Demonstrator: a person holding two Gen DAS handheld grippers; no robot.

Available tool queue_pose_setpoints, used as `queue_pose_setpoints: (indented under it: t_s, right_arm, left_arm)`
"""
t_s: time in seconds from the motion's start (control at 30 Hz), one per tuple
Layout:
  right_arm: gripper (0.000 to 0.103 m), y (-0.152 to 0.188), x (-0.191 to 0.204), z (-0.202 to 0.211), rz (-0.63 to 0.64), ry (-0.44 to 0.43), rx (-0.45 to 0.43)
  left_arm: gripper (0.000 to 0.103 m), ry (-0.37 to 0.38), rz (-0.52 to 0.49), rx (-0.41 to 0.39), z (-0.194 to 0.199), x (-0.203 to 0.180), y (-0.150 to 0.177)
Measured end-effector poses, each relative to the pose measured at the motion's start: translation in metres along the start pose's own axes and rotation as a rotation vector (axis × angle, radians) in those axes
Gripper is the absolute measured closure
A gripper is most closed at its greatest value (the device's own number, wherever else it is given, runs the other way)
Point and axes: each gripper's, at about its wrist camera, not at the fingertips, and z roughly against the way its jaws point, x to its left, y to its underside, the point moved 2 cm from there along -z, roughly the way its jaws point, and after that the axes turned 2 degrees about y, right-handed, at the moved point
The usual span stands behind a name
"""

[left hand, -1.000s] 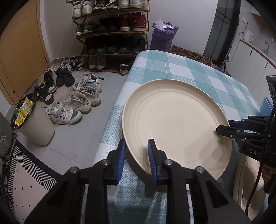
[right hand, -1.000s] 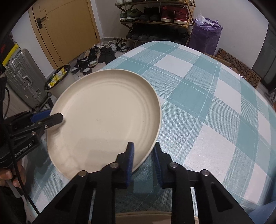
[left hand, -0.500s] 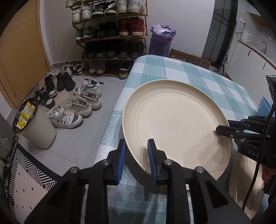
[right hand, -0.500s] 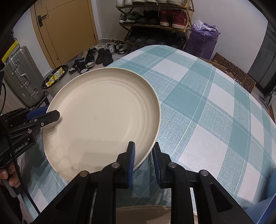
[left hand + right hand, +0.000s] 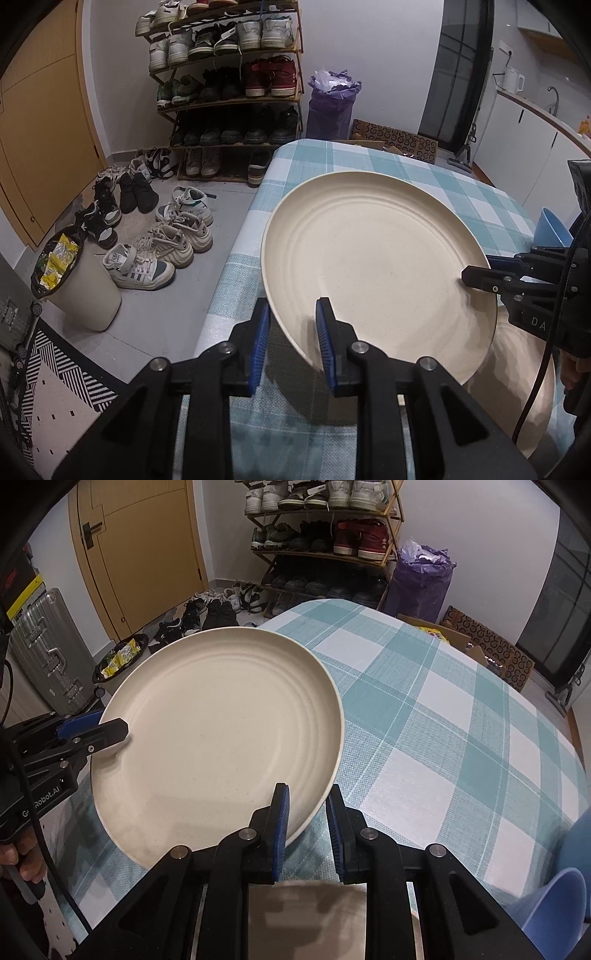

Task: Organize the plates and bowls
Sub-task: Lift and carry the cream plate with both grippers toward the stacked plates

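A large cream plate [image 5: 373, 266] with faint concentric ridges is held raised and tilted above the checked teal-and-white bench [image 5: 443, 738], its rim pinched at two opposite edges between blue-padded claws. Its face is bare and lightly speckled. Beneath its lower edge lies a second cream plate [image 5: 524, 376], flat on the bench and partly hidden. At the bench's far right edge sits a blue bowl [image 5: 550, 230], only part of its rim and wall showing.
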Motion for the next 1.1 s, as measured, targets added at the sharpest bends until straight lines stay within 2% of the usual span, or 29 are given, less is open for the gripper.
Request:
queue_pose_setpoints:
  t_s: [0.53, 1.1]
  right_arm:
    - [0.082, 0.025, -0.014, 0.054, -0.028, 0.042, -0.059]
    - [0.082, 0.076, -0.041, 0.114, -0.089, 0.111, -0.111]
  left_arm:
    - [0.080, 0.023, -0.053, -0.045, 0.033, -0.035, 0.004]
    - [0.080, 0.079, -0.136, -0.077, 0.060, -0.089, 0.021]
